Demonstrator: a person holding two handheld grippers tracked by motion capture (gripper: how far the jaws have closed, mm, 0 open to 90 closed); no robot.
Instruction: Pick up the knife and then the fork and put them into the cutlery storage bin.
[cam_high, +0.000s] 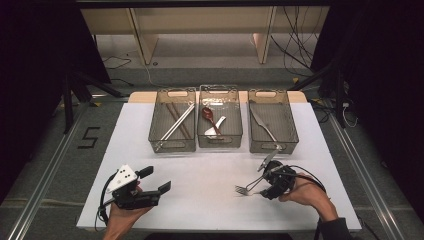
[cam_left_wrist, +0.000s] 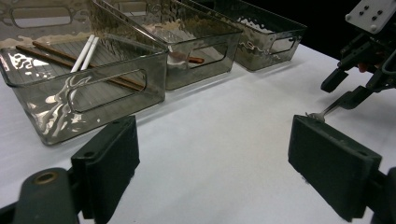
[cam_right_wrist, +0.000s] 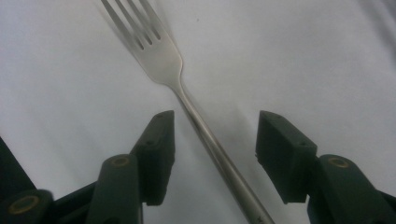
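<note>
A silver fork (cam_right_wrist: 161, 60) lies flat on the white table (cam_high: 210, 170), tines pointing away in the right gripper view. My right gripper (cam_right_wrist: 215, 140) is low over it, with one jaw on each side of the handle and a gap on both sides, so the pads do not touch it. From above, the fork (cam_high: 243, 189) sticks out to the left of my right gripper (cam_high: 261, 186) at the front right. My left gripper (cam_high: 156, 179) rests at the front left, open, with nothing between its jaws (cam_left_wrist: 212, 158). Its view takes in the right gripper (cam_left_wrist: 344, 89) and the fork's tines (cam_left_wrist: 317, 114).
Three clear smoky bins stand in a row at the table's back. The left bin (cam_high: 172, 147) holds chopsticks (cam_high: 176, 121), the middle bin (cam_high: 220, 144) spoons (cam_high: 210, 116), the right bin (cam_high: 273, 148) a knife (cam_high: 264, 123). White tabletop lies between the two grippers.
</note>
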